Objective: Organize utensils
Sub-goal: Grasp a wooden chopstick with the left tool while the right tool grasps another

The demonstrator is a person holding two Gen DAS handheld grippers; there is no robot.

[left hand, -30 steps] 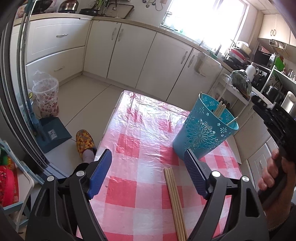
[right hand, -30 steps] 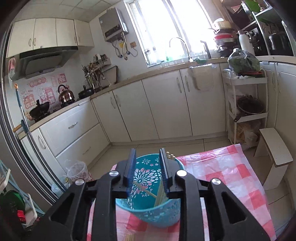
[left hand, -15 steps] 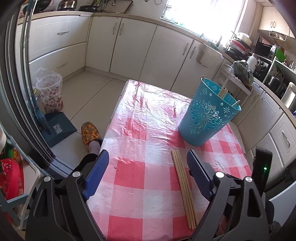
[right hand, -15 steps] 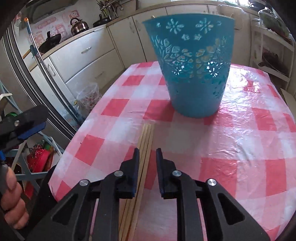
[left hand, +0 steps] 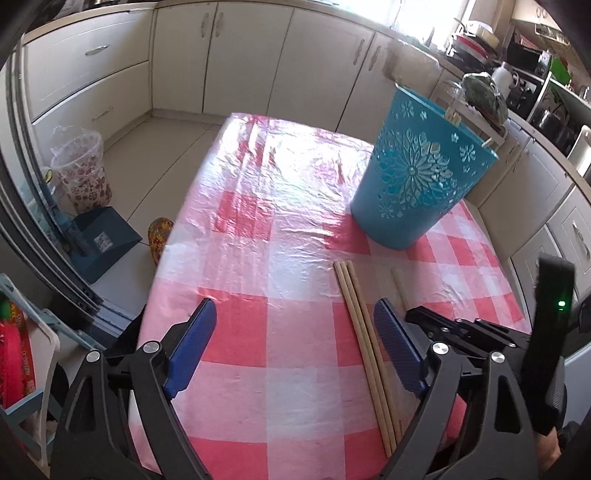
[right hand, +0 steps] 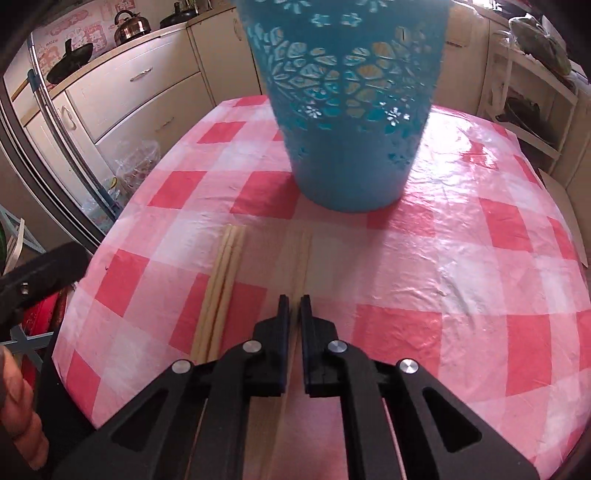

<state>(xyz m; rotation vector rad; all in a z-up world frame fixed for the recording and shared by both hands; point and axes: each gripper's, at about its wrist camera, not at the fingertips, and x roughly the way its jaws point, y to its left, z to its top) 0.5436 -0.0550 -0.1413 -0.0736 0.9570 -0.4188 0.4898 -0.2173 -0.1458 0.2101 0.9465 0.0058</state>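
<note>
The table [left hand: 295, 240] carries a red-and-white checked plastic cloth and stands in a kitchen lined with cream cabinets [left hand: 251, 55]. A teal basket [left hand: 417, 184] with cut-out flower patterns stands upright toward the far right of the table; chopstick tips [left hand: 452, 116] show above its rim.

Chopsticks lie flat on the cloth in front of the basket, in two groups. A bundle of three chopsticks [right hand: 221, 280] lies side by side, pointing toward the basket. Just to its right lies a separate chopstick [right hand: 301, 258], roughly parallel and apart from the bundle.

The left gripper [left hand: 291, 339] is held low over the near edge of the table with its blue pads spread wide. Nothing is gripped; the bundle of three lies just inside its right pad [left hand: 397, 347], whether touching it cannot be told.

The right gripper [right hand: 294, 306] is closed tight on the separate chopstick, which runs out from between its fingertips toward the basket and rests on the cloth.

A flowered waste bin [left hand: 83, 170] stands on the floor to the left, and a kettle [right hand: 131, 26] sits on the counter.
</note>
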